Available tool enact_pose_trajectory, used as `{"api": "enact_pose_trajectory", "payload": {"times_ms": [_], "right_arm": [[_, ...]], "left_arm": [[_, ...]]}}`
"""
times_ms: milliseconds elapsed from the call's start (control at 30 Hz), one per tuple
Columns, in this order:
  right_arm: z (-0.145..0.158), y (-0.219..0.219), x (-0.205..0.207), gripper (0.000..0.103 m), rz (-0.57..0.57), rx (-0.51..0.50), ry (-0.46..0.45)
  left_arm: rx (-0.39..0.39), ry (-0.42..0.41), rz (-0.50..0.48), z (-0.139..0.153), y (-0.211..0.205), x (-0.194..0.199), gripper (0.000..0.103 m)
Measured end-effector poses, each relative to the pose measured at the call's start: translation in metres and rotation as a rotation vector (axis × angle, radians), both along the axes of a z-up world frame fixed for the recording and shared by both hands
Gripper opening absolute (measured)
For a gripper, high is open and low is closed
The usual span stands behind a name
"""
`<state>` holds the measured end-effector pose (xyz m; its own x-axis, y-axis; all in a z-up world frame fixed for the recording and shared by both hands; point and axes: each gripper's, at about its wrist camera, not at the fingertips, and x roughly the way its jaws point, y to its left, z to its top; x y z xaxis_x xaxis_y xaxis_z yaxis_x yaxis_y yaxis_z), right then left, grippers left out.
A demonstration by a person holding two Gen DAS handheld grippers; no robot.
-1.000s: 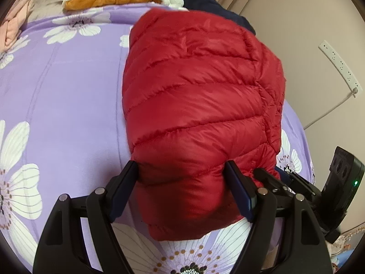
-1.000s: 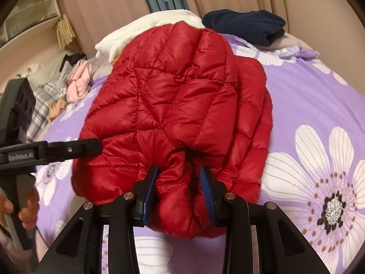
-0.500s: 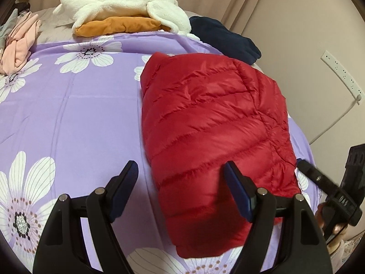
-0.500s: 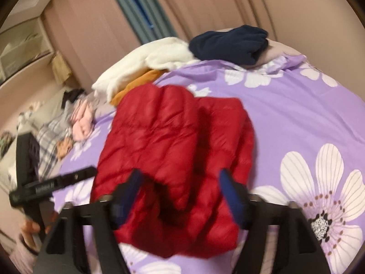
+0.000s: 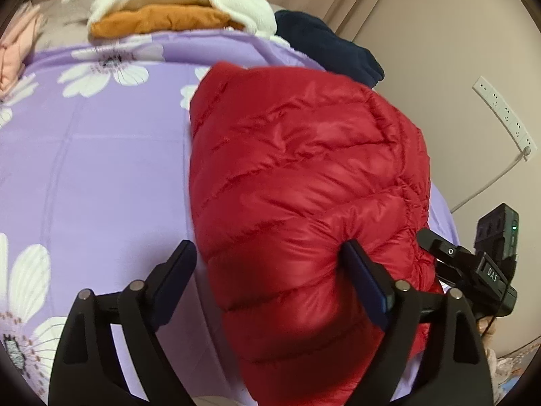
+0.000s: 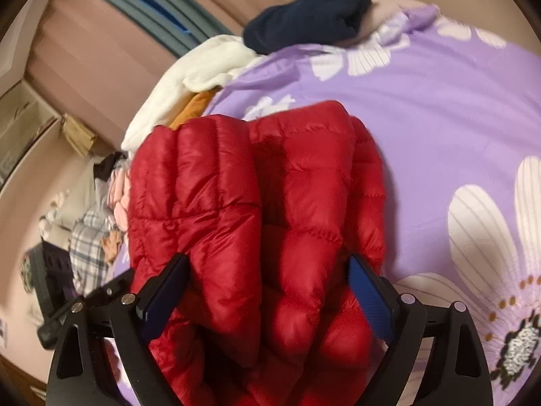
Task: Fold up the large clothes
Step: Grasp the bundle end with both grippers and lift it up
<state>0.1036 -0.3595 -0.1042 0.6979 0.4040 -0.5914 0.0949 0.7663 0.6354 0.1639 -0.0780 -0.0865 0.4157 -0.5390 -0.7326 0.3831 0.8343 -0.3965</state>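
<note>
A bed is spread with a purple flowered cover (image 5: pixel 101 176), with a white and orange pile (image 5: pixel 169 6) and a navy garment (image 5: pixel 324 47) lying beyond the red down jacket (image 5: pixel 304 182), which is bundled on the cover's near part. The left gripper (image 5: pixel 270 270) and right gripper (image 6: pixel 267 280) are both held wide apart, the jacket's near end bulging between their fingers without being pinched. The jacket is judged light, puffy and slippery, so it is best gripped deep at a quilted seam or hem.

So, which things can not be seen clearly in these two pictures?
- Jacket near edge: left view, bottom frame edge cuts it off.
- Jacket's near end: right view, right gripper covers it.
- Clothes pile: right view, blurred.
- Left gripper: left view, whether its pads press the jacket.
</note>
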Motion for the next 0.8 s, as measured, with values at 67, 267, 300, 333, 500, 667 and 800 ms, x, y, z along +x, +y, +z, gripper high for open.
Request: {"api": "enact_pose_trajectory", "payload": {"times_ms": [67, 267, 300, 333, 500, 667, 800], "right_arm": [[-0.001, 0.0, 0.004, 0.094, 0.002, -0.003, 0.008], [-0.01, -0.004, 0.013, 0.096, 0.02, 0.01, 0.061], [-0.011, -0.005, 0.013, 0.096, 0.019, 0.019, 0.069], [-0.012, -0.006, 0.014, 0.097, 0.02, 0.026, 0.076], [-0.017, -0.011, 0.017, 0.099, 0.021, 0.05, 0.091], [-0.024, -0.018, 0.02, 0.101, 0.016, 0.095, 0.095], [-0.026, -0.017, 0.021, 0.101, 0.014, 0.096, 0.095]], "left_arm": [[-0.031, 0.038, 0.0, -0.007, 0.0, 0.005, 0.094], [-0.146, 0.182, 0.015, -0.036, 0.003, 0.017, 0.101], [-0.151, 0.188, 0.018, -0.038, 0.003, 0.017, 0.101], [-0.156, 0.191, 0.021, -0.039, 0.002, 0.017, 0.102], [-0.16, 0.189, 0.016, -0.039, -0.002, 0.016, 0.102], [-0.194, 0.215, 0.018, -0.044, -0.01, 0.021, 0.102], [-0.186, 0.213, 0.006, -0.045, -0.021, 0.02, 0.102]]}}
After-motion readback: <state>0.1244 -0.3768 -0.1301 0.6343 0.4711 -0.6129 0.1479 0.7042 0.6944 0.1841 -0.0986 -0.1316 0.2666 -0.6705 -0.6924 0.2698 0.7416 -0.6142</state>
